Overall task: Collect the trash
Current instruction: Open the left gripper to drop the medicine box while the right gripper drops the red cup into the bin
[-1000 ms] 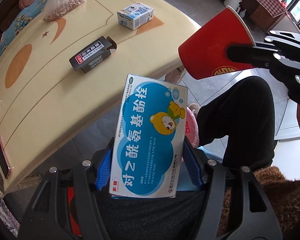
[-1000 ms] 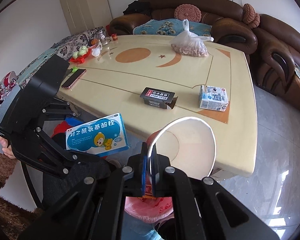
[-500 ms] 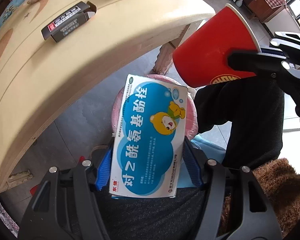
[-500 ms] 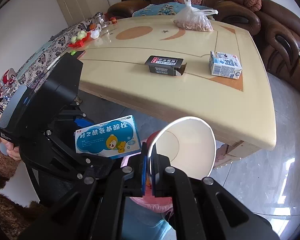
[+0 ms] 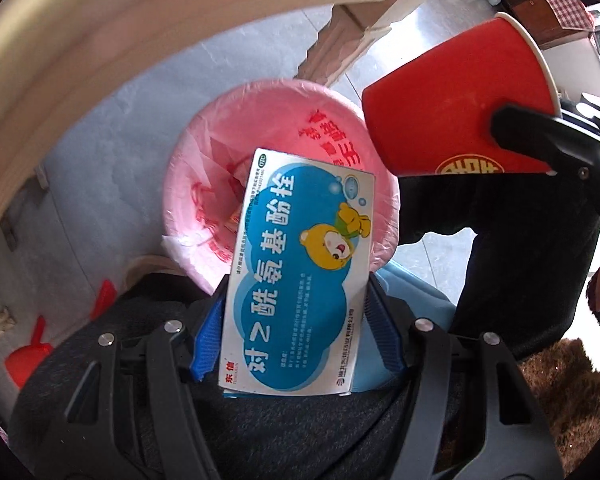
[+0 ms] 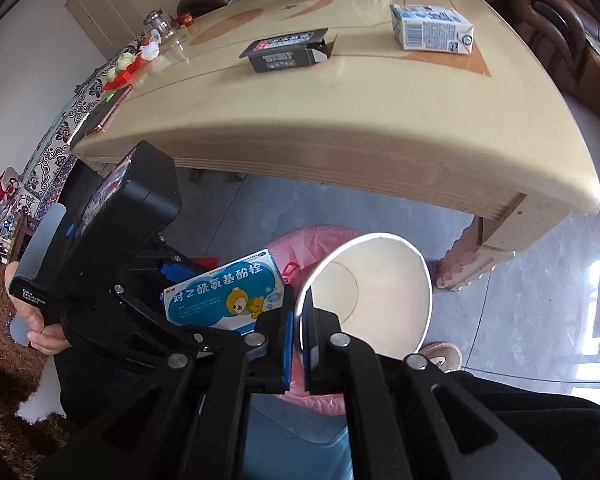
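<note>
Left tool [image 5: 296, 328] grips a blue medicine box [image 5: 300, 280], right tool [image 6: 298, 336] pinches a red paper cup's [image 5: 460, 108] rim, both over the pink-lined bin [image 5: 204, 168], ready to drop.

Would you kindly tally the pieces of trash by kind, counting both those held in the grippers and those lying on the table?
Cardboard boxes: 2, the blue medicine box in the left gripper and the black box on the table
Paper cups: 1, the red cup in the right gripper
Milk cartons: 1, the carton
Total: 4
</note>
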`<state>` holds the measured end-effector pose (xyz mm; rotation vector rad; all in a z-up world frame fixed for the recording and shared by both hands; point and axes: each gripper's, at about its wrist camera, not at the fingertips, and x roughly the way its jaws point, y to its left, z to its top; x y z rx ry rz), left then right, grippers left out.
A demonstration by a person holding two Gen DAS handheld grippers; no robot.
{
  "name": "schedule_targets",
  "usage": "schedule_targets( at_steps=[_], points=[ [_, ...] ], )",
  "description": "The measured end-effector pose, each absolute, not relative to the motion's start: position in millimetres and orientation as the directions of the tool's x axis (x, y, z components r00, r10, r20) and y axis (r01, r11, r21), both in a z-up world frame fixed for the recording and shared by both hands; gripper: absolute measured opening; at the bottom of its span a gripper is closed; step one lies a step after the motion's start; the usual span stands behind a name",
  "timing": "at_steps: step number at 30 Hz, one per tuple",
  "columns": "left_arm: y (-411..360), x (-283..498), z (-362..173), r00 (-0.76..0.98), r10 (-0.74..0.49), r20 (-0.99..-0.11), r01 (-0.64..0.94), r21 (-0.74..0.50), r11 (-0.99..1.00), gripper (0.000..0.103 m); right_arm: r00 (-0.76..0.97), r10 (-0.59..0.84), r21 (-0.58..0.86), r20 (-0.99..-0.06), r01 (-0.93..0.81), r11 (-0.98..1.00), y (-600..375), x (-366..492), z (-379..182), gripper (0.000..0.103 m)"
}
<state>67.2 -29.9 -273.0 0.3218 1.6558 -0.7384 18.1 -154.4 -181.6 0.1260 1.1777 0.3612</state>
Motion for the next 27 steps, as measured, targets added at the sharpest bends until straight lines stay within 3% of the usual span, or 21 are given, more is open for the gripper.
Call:
schedule_targets(
  at_steps=[14, 22, 27],
  points=[
    [-31.7, 85.9, -360.5, -0.377, -0.146, -0.914, 0.451, -0.319, 0.833, 0.063, 0.253, 0.312, 0.283, -0.916, -0.147, 0.948, -159.3, 35.7, -263.9, 0.004],
    [-35.7, 88.0, -392.0, -0.42, -0.057, -0.906, 0.45, -0.263, 0.853, 0.063, 0.191, 0.326, 0.308, -0.926, -0.115, 0.944, -162.5, 45.7, -297.2, 0.004],
    [-36.9, 89.8, -392.7, -0.428, -0.073, -0.901, 0.44, -0.278, 0.854, 0.063, 0.162, 0.333, 0.317, -0.929, -0.116, 0.941, -160.5, 48.1, -306.2, 0.004]
  ],
)
